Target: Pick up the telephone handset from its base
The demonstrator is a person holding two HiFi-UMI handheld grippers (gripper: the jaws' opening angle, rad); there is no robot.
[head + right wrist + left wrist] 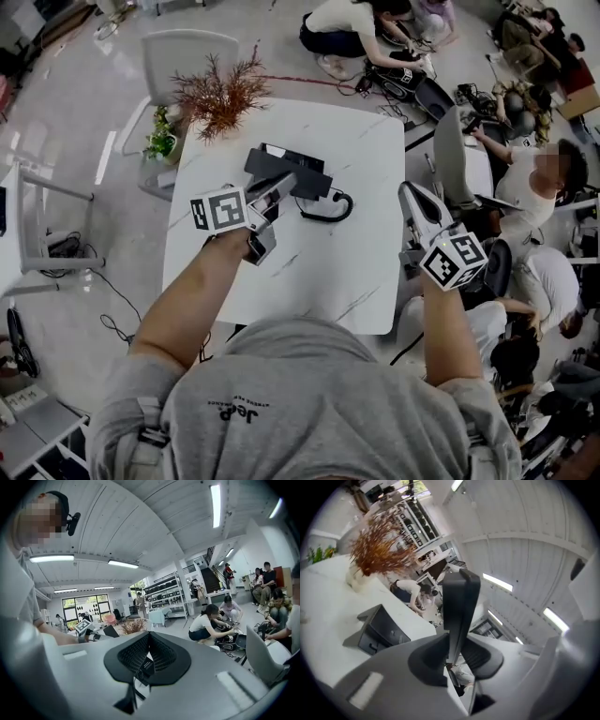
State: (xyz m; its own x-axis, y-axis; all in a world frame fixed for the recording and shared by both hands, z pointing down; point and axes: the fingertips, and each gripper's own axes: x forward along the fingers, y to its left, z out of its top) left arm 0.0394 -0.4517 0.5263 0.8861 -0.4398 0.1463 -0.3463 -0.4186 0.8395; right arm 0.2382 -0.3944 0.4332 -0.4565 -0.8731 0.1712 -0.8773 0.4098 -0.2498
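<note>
**Handset pinched in the left claw, lifted off its base**

The handset is a stiff bar of smooth plastic, probably light. It stands edge-on between the 2 pads of your left claw, which clamp its flat sides, and it rises straight ahead of them. A hard, slick shell like this can twist in a pinch, so hold it across the slim middle, not at a bulky end. From here I cannot tell how far along the bar your grip sits.

The coiled cord lies just right of the claw's tips. Expect it to stretch and tug back as you lift.

The base sits below and left of the claw on the white table, apart from the handset.

Your right claw has its pads pressed together on nothing. It is well to the right of the left claw.
</note>
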